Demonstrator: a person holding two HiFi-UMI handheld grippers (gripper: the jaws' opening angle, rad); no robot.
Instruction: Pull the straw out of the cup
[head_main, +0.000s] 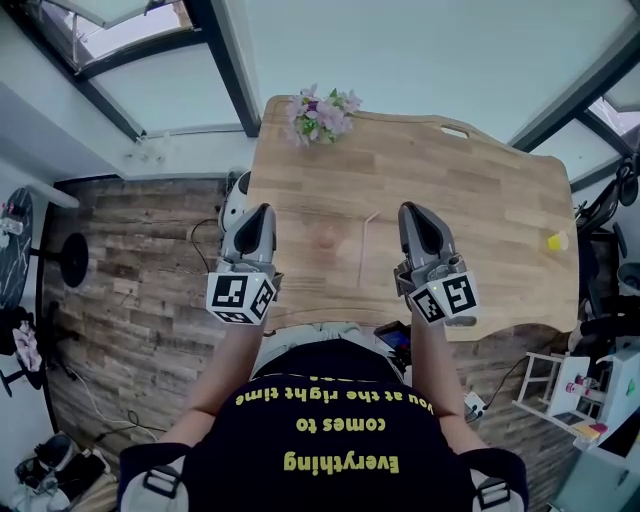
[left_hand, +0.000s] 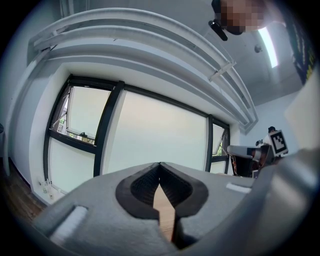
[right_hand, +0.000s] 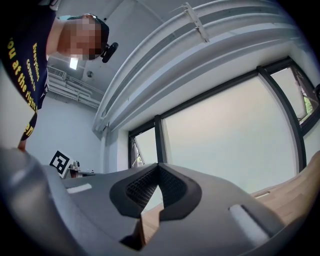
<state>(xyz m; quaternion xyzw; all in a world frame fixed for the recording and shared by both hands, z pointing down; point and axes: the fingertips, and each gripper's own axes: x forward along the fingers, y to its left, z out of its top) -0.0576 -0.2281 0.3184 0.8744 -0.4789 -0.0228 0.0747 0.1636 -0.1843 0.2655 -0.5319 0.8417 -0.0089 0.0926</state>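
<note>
A wooden bench (head_main: 480, 180) fills the middle. Over its near edge hover the left gripper (head_main: 264, 210) and right gripper (head_main: 411, 209), jaws closed and empty. Flowers (head_main: 322, 115) sit at the far edge. A straw (head_main: 366, 250) lies flat between the grippers.

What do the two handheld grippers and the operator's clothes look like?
Both the left gripper and right gripper are grey tapered shells with black ribbed fingers. Each carries a white cube with black square markers. Operator wears a black T-shirt with yellow lettering.
</note>
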